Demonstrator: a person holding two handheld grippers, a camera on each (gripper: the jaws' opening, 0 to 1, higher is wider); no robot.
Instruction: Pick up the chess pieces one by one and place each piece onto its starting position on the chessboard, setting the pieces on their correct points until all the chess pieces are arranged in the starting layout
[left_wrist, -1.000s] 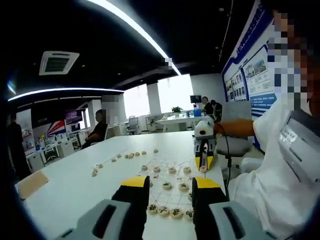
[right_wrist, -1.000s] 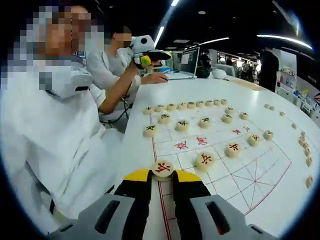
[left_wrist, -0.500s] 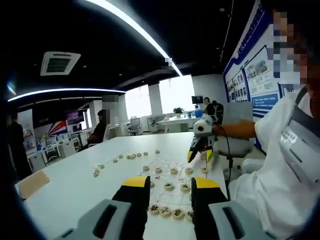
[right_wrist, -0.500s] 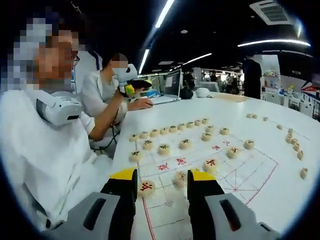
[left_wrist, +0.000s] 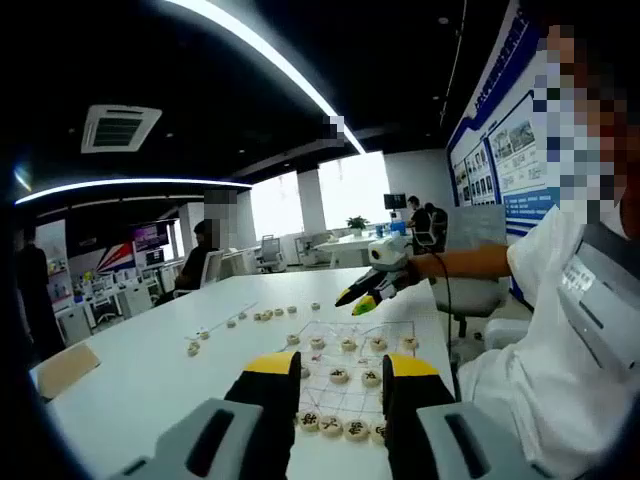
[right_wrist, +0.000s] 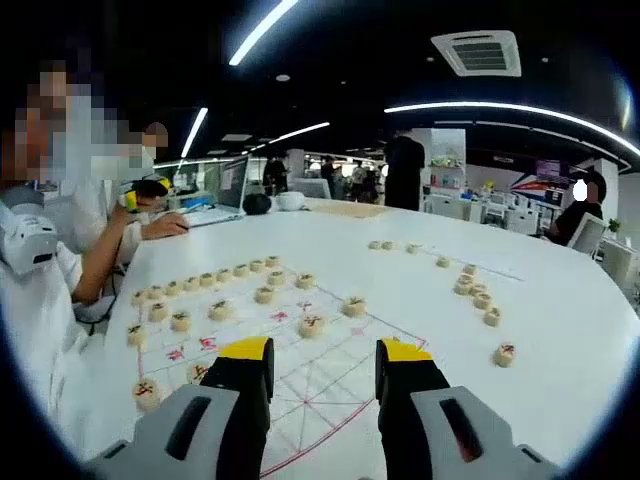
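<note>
The paper chessboard (right_wrist: 368, 326) lies on a white table, with a row of black-marked round pieces (right_wrist: 205, 281) along its far left side. Red-marked pieces (right_wrist: 313, 322) stand on the near half, one (right_wrist: 146, 390) at the left edge. Several loose pieces (right_wrist: 480, 296) lie off the board to the right. My right gripper (right_wrist: 325, 365) is open and empty, raised over the board. It also shows as the right gripper (left_wrist: 362, 298) held above the chessboard (left_wrist: 392, 336). My left gripper (left_wrist: 340, 375) is open and empty, hovering at the board's near end above a row of pieces (left_wrist: 340, 426).
The white table (left_wrist: 150, 380) is wide, with scattered loose pieces (left_wrist: 190, 346) to the left of the board and a wooden box (left_wrist: 62, 368) near its left edge. A person in white sits close beside the board. Other people sit at the table's far side.
My right gripper opened and let go of a red piece at the board's edge, then lifted and swung away towards the loose pieces. My left gripper stayed put.
</note>
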